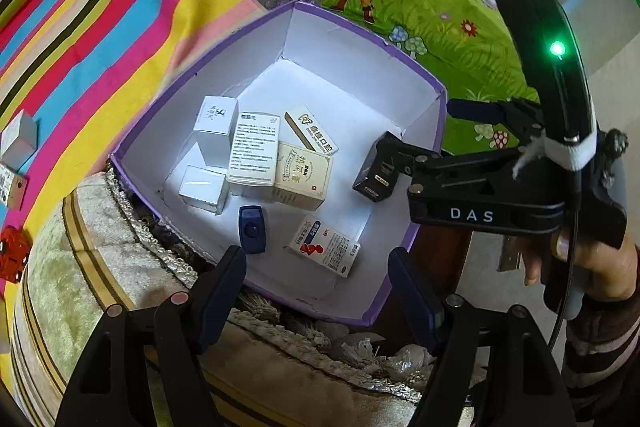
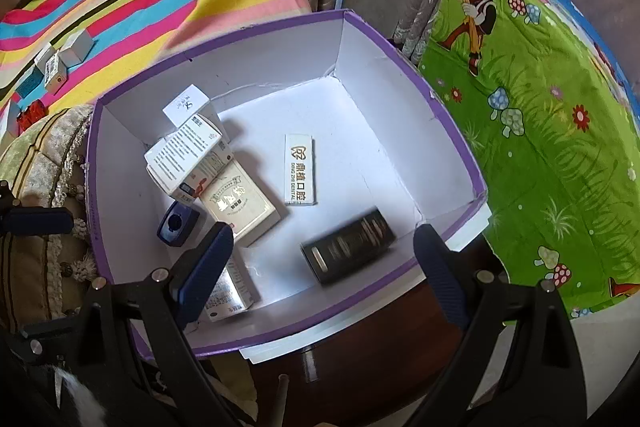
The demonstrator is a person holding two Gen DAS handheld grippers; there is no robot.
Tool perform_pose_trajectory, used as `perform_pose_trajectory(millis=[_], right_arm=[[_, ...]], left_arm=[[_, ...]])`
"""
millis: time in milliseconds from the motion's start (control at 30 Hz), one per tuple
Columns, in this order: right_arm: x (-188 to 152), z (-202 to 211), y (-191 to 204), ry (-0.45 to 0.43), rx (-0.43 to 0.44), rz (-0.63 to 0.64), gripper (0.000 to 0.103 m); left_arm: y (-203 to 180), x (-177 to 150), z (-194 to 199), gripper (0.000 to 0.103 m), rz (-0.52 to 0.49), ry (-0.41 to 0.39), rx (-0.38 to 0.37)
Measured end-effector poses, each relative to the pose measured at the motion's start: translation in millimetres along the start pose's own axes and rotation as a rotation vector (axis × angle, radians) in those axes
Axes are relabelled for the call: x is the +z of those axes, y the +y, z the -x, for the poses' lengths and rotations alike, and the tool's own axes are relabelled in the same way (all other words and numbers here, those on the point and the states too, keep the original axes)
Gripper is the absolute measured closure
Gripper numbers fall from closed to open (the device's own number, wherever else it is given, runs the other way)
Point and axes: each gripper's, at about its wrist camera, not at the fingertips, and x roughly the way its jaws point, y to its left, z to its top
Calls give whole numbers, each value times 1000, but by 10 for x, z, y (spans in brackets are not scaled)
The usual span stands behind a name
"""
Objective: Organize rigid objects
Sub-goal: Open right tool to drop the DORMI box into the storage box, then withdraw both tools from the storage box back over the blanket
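My right claw [image 2: 324,263] hangs spread over the purple-rimmed box [image 2: 452,131], nothing between its fingers. The black box [image 2: 349,245] lies on the white floor just above it, lower right of centre in the right wrist view. My left claw [image 1: 316,291] is spread too, low over the near rim, empty.
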Motion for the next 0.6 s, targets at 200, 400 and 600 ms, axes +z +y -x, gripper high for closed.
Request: perform_pose_trajectory(millis=[200, 400, 600], right_arm=[[39, 66, 80, -26, 9, 2, 10], [83, 123, 219, -45, 29, 13, 10], [144, 185, 409, -68, 58, 28, 10]], left_arm=[[100, -17, 84, 29, 37, -32, 19], [257, -47, 207, 29, 79, -69, 40], [462, -88, 349, 29, 134, -109, 48]])
